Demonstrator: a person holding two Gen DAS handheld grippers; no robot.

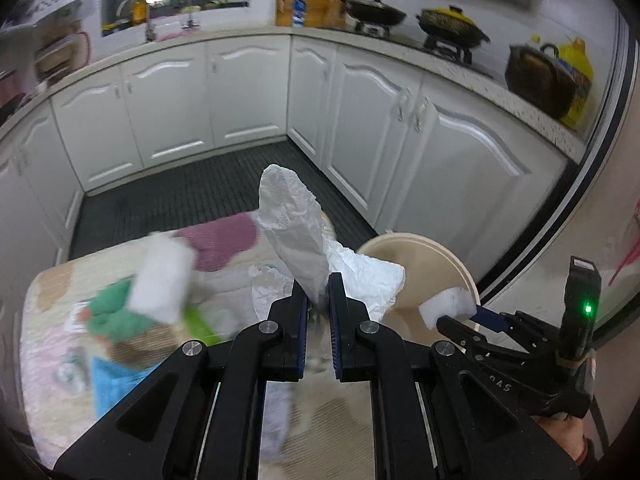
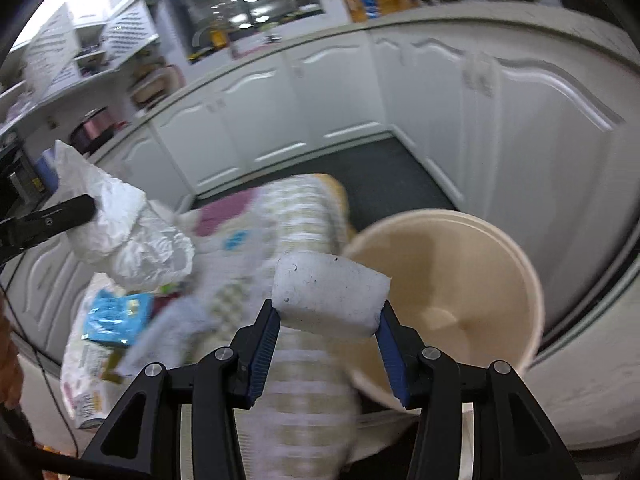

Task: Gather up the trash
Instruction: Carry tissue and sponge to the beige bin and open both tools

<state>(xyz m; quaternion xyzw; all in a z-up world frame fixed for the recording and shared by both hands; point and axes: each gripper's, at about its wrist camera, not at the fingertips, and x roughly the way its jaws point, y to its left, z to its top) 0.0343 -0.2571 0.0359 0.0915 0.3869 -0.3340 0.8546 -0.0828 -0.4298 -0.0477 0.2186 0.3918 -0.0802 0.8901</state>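
Observation:
My left gripper (image 1: 319,285) is shut on a crumpled white wrapper (image 1: 292,216) that sticks up above its jaws, held over the table. In the right wrist view the same wrapper (image 2: 132,232) hangs at the left beside one of the left fingers (image 2: 68,212). My right gripper (image 2: 328,314) is shut on a white foam block (image 2: 330,292), speckled with dark bits, just at the near left rim of a round beige bin (image 2: 460,264). The left wrist view shows that foam block (image 1: 448,304) in the right gripper (image 1: 460,315) at the bin (image 1: 424,264).
A table under a patterned cloth (image 2: 296,216) carries another white foam block (image 1: 160,284), a green rag (image 1: 108,312) and a blue packet (image 2: 116,316). White kitchen cabinets (image 1: 168,108) and a dark floor mat (image 1: 192,192) lie beyond. A hand (image 1: 560,436) holds the right gripper.

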